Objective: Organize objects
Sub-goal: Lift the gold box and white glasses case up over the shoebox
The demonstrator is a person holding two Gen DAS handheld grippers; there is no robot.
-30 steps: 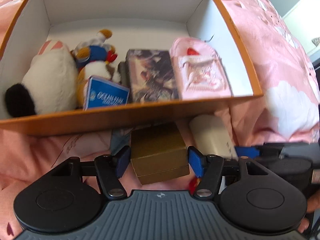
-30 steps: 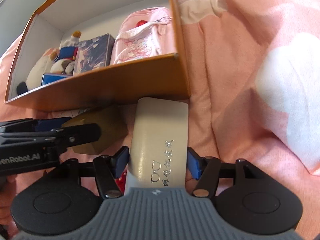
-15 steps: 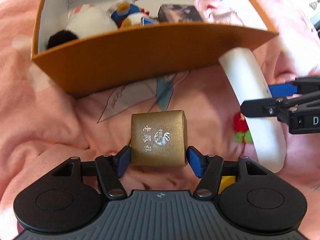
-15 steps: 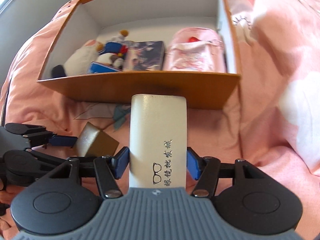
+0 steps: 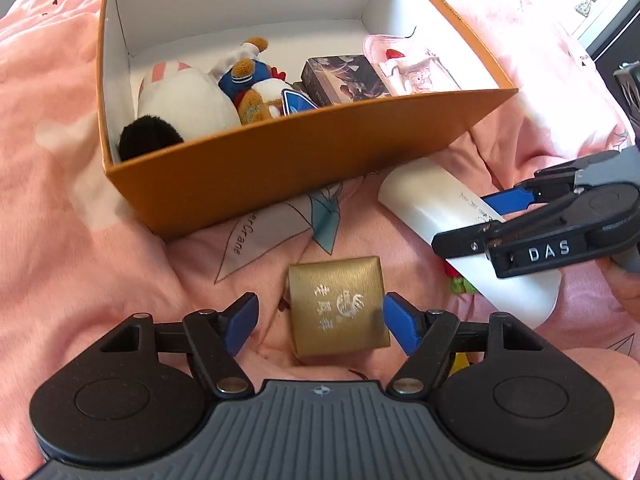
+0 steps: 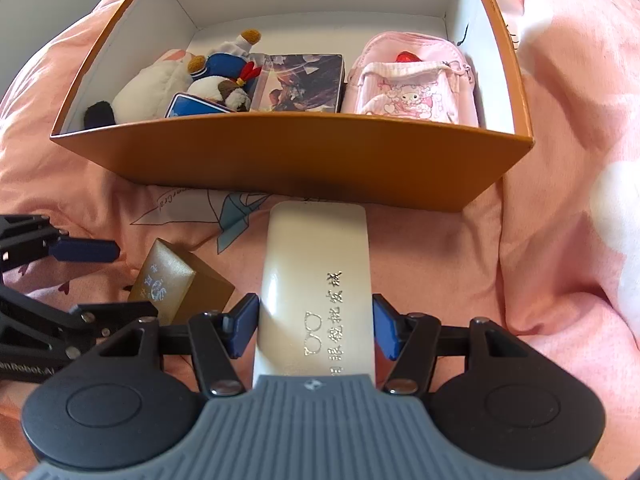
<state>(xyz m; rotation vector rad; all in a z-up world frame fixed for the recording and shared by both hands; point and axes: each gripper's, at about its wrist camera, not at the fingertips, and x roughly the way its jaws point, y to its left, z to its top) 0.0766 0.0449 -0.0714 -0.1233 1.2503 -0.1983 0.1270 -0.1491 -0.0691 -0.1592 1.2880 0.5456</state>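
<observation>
A gold square box (image 5: 338, 306) with silver characters lies on the pink bedspread, just in front of the orange storage box (image 5: 300, 160). My left gripper (image 5: 320, 302) straddles it; its jaws are opening and the blue pads stand off the box's sides. My right gripper (image 6: 316, 312) is shut on a long white glasses case (image 6: 316, 264), whose far end nearly reaches the orange box's front wall (image 6: 288, 156). From the right wrist view the gold box (image 6: 168, 280) sits tilted at lower left. In the left wrist view the right gripper (image 5: 480, 220) grips the case (image 5: 432, 200) at the right.
Inside the orange box are a white plush (image 5: 180, 96), a duck plush (image 5: 248, 76), a blue card (image 6: 196, 106), a dark picture box (image 6: 300, 82) and a pink pouch (image 6: 412, 84). Its rear half is bare white floor. Rumpled pink bedding lies all around.
The left jaws have spread off the gold box, which now rests on the bedding. Both grippers have drawn back from the orange box. The right still grips the case.
</observation>
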